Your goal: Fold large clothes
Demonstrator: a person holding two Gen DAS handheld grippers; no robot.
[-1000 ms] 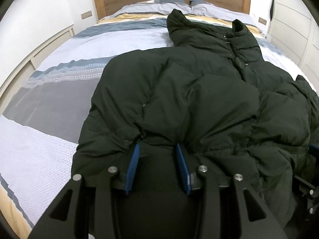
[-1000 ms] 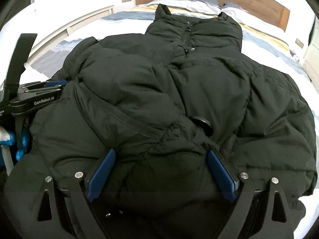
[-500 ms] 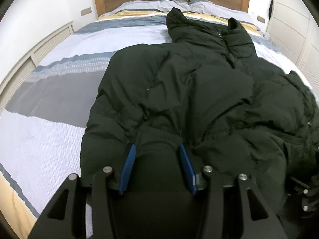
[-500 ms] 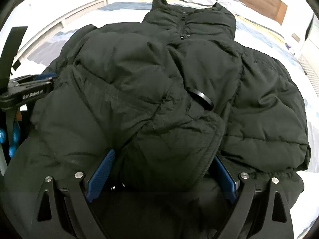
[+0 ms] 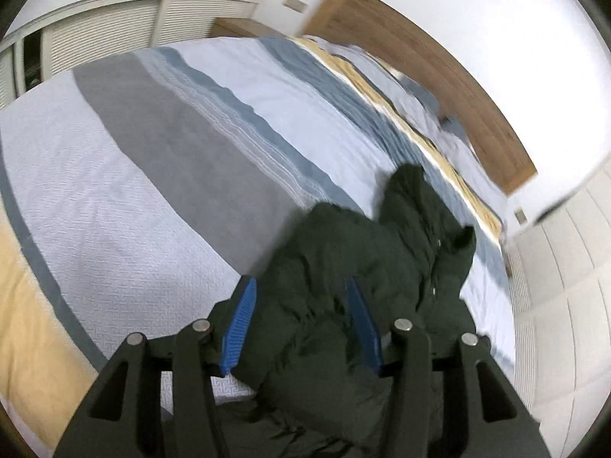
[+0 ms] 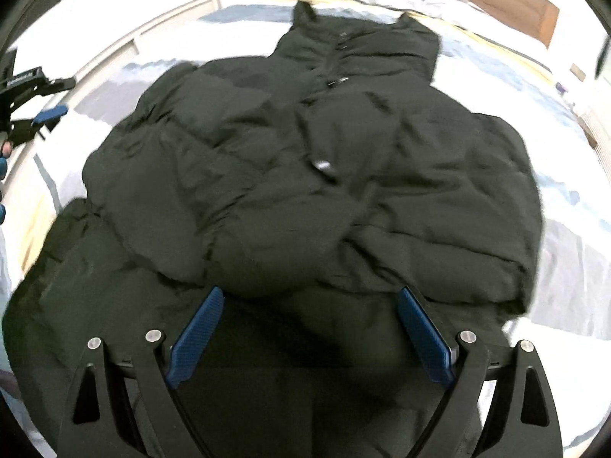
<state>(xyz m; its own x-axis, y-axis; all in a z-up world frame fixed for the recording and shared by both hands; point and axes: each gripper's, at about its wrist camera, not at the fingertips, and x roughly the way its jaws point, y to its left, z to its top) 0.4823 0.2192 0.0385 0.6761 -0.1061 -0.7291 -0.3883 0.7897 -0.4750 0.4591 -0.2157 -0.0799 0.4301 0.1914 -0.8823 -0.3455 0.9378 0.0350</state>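
Two handheld grippers work a dark green puffer jacket (image 6: 305, 175) on a striped duvet (image 5: 152, 175). Half a second ago the left gripper (image 5: 301, 328) held a bunch of the hem squarely in front of its camera; now its view has swung sharply aside, its blue fingers stand a moderate way apart, and jacket fabric bulges between them, though blur leaves it unclear whether they still pinch it. The right gripper (image 6: 309, 339) has its fingers spread wide, clamped on nothing, with the lower jacket lying between and beyond them. The folded-in sleeve that bunched up between those fingers now rests flatter on the body, suggesting the sleeve fold is settled and the hem-to-collar fold comes next. Beyond the fingertips, the collar points toward a wooden headboard (image 5: 431, 76); white louvred cabinets (image 5: 114, 26) line the wall off the left fingers' far side.
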